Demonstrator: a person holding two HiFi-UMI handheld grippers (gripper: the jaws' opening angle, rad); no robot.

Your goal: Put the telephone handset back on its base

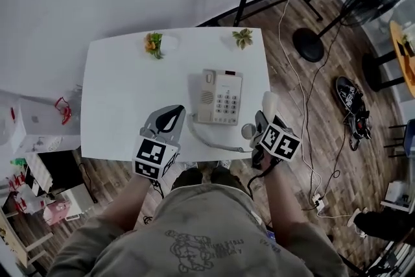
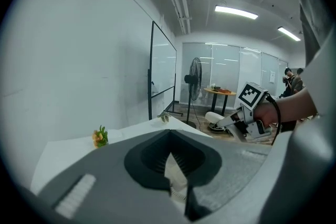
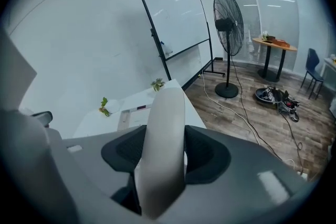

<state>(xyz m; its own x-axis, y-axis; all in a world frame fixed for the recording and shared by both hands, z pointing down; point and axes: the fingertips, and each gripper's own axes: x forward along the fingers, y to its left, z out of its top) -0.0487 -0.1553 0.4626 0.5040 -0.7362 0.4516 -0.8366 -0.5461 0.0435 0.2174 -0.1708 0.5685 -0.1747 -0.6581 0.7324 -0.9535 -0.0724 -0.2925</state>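
Your right gripper [image 1: 261, 121] is clamped around the middle of the handset [image 1: 268, 104], which sits over the table's [image 1: 123, 94] right edge, just beside the base [image 1: 220, 97] and not yet over its cradle. Watch the cord [image 1: 211, 141] — it trails along the front edge, and a quick swing could probably tug the base askew. If the grip loosens, the handset may pivot and drop to the floor. Your left gripper [image 1: 170, 119] — jaws together, empty — is near enough to steady the base.
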